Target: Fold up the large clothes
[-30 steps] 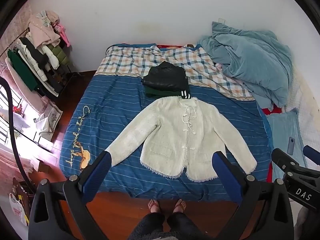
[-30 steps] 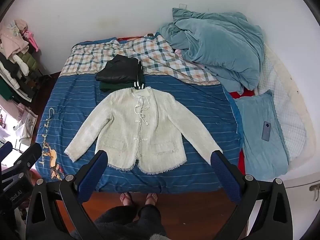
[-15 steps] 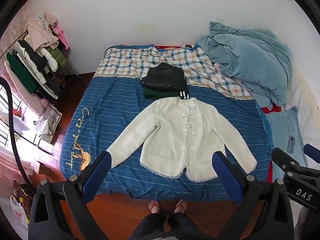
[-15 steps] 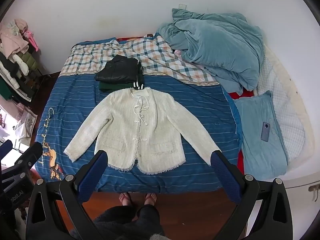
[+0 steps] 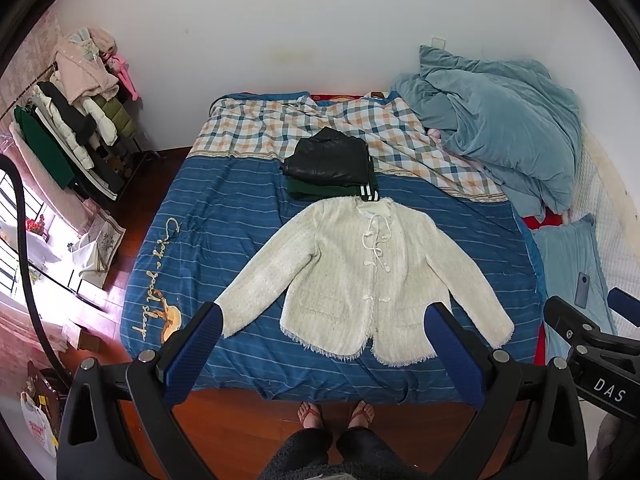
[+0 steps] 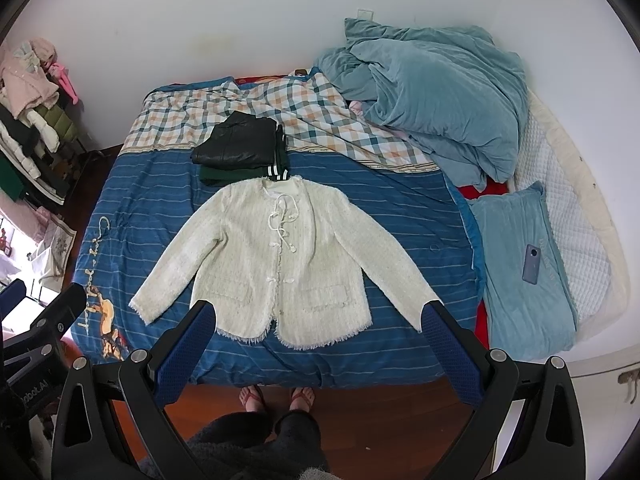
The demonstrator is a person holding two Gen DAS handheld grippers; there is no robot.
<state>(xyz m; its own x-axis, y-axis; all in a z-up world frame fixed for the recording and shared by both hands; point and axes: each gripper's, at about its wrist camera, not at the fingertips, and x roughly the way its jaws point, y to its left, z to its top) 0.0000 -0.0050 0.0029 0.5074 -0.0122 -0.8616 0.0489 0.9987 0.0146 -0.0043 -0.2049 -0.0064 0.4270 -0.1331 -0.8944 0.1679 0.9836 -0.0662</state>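
Observation:
A cream tweed jacket (image 5: 360, 276) lies flat, face up, sleeves spread, on the blue striped bed cover (image 5: 224, 208); it also shows in the right wrist view (image 6: 280, 256). Behind its collar sits a stack of folded dark clothes (image 5: 328, 164), black on green, also in the right wrist view (image 6: 240, 148). My left gripper (image 5: 324, 320) is open and empty, held high above the bed's foot. My right gripper (image 6: 320, 316) is open and empty at the same height, beside the left.
A rumpled light-blue duvet (image 6: 432, 96) and checked blanket (image 6: 280, 108) fill the bed's head. A phone (image 6: 531, 264) lies on a blue pillow (image 6: 520, 280) at right. A clothes rack (image 5: 68, 128) stands at left. The person's feet (image 5: 336, 416) are on the wood floor.
Both grippers have drifted slightly; the view shifts a little. The jacket and the folded stack have not moved.

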